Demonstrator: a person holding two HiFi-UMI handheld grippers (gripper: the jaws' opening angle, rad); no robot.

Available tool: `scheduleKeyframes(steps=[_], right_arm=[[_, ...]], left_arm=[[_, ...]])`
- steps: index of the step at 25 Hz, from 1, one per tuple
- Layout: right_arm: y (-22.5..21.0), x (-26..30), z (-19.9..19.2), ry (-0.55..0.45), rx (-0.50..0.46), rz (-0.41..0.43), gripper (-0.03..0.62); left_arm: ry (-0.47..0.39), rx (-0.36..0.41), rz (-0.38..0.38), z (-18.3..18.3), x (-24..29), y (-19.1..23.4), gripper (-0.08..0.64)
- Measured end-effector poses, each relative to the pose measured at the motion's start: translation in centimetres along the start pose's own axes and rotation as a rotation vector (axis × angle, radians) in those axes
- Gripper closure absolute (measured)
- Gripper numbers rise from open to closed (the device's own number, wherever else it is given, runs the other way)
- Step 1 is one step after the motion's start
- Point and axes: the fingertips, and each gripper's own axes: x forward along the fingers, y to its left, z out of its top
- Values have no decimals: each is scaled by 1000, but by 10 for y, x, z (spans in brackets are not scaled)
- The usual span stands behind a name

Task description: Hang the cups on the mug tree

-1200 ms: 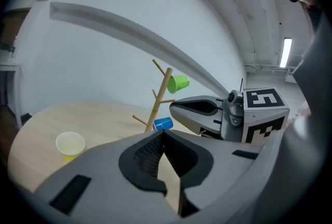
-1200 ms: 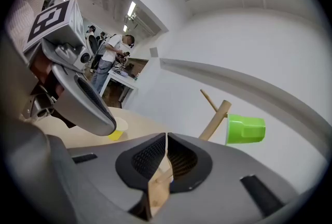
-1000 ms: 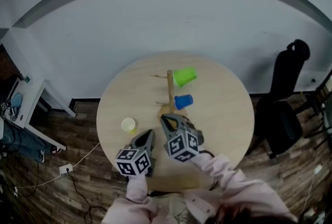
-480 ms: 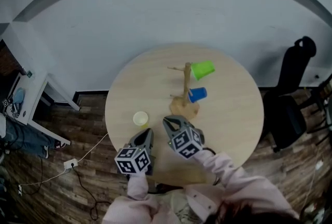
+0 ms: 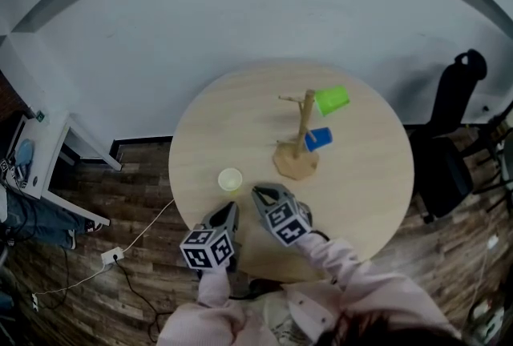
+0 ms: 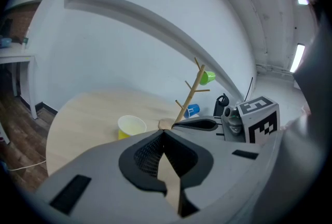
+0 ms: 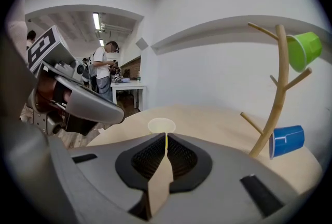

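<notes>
A wooden mug tree [image 5: 300, 136] stands right of the round table's middle, with a green cup [image 5: 332, 100] hung on an upper branch and a blue cup [image 5: 318, 138] on a lower one. A yellow cup [image 5: 230, 179] stands upright on the table, just beyond my two grippers. My left gripper [image 5: 228, 213] is shut and empty near the front edge, and the yellow cup [image 6: 130, 127] sits just left of its tips. My right gripper [image 5: 261, 194] is also shut and empty; past its tips I see the yellow cup [image 7: 162, 125] and, at right, the mug tree [image 7: 277, 93].
The round wooden table [image 5: 369, 176] stands close to a white wall. A black office chair [image 5: 449, 136] is at its right, a white desk [image 5: 44, 148] at the left. Cables and a socket strip [image 5: 108, 258] lie on the wood floor. People [image 7: 104, 70] stand far off.
Both grippers have come down and shifted left over the table's front part, so the yellow cup now lies just ahead of them. Their jaws stay shut. The cups and tree have not moved.
</notes>
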Motion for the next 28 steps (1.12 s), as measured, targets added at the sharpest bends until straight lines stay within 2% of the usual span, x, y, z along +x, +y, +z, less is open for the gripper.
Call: scheduleKeyframes(steps=[7, 20, 22, 25, 28], right_arm=[[15, 22, -9, 21, 76, -14, 576], [17, 50, -23, 65, 167, -94, 499], [18, 53, -24, 71, 170, -91, 498], [22, 59, -27, 85, 180, -71, 452], [24, 62, -29, 90, 181, -57, 445]], left_arm=[[31, 2, -29, -5, -5, 21, 565], [85, 26, -93, -7, -8, 47, 565], [92, 26, -95, -9, -8, 49, 565], [89, 11, -87, -8, -6, 53, 565], [96, 4, -82, -9, -4, 52, 565]])
